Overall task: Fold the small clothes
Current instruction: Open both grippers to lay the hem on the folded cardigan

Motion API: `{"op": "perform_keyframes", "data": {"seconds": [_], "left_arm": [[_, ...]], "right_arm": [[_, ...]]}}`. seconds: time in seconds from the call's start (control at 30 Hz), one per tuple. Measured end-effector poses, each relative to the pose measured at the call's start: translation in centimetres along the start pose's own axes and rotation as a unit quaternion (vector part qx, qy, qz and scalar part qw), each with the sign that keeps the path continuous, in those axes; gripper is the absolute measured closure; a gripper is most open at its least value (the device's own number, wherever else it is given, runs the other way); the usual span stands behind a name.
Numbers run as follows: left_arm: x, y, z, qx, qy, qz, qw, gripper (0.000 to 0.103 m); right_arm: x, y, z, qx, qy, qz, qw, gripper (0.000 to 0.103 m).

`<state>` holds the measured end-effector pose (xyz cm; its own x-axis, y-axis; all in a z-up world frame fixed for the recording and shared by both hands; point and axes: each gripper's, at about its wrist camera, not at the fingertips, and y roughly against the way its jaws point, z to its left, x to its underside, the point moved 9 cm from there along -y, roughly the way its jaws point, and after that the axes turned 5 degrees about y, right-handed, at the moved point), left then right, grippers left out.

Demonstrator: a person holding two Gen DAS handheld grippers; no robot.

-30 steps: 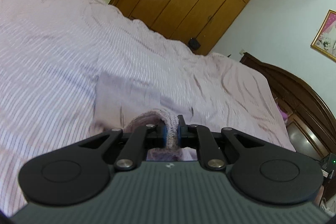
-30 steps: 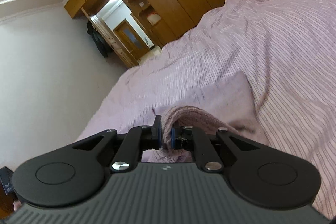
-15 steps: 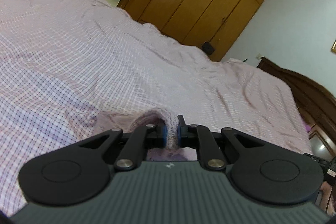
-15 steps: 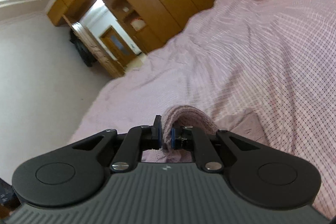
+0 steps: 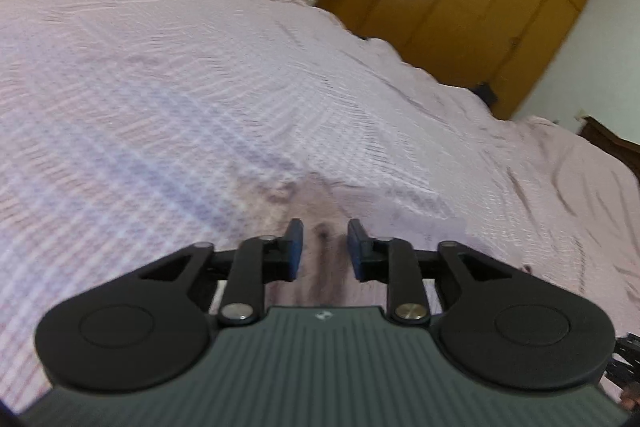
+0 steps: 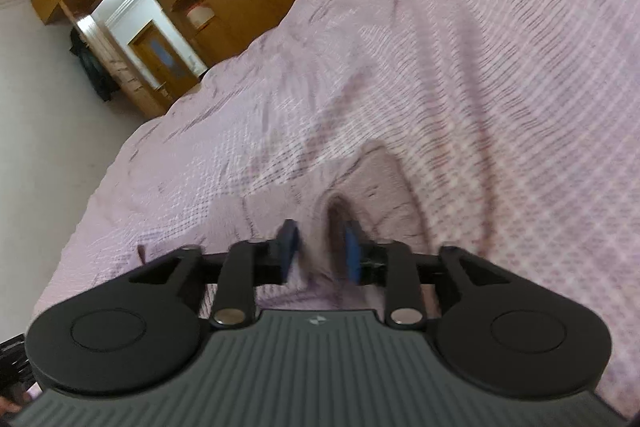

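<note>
On checked bedding [image 5: 200, 87], your left gripper [image 5: 323, 247] and right gripper [image 6: 318, 247] gape over a soft, light garment [image 6: 376, 179]; pinch its edge.

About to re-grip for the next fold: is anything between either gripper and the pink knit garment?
Nothing visible. The pink knit garment lies directly ahead of the open left gripper, and its raised fold sits at the open right gripper.

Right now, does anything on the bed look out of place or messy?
Only slightly: the small pinkish garment lies humped, with a raised fold beside the open right gripper. The left gripper is open too.
</note>
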<state>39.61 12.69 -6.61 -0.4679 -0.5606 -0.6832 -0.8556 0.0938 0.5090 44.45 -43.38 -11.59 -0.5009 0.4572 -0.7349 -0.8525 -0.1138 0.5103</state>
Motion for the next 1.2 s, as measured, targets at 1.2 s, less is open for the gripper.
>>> {"op": "perform_keyframes", "data": {"seconds": [1.2], "left_arm": [[7.9, -3.4, -10.2, 0.031, -0.284, 0.088, 0.9541, 0.074]], "right_arm": [[7.5, -5.0, 13.6, 0.003, 0.264, 0.067, 0.962, 0.085]]}}
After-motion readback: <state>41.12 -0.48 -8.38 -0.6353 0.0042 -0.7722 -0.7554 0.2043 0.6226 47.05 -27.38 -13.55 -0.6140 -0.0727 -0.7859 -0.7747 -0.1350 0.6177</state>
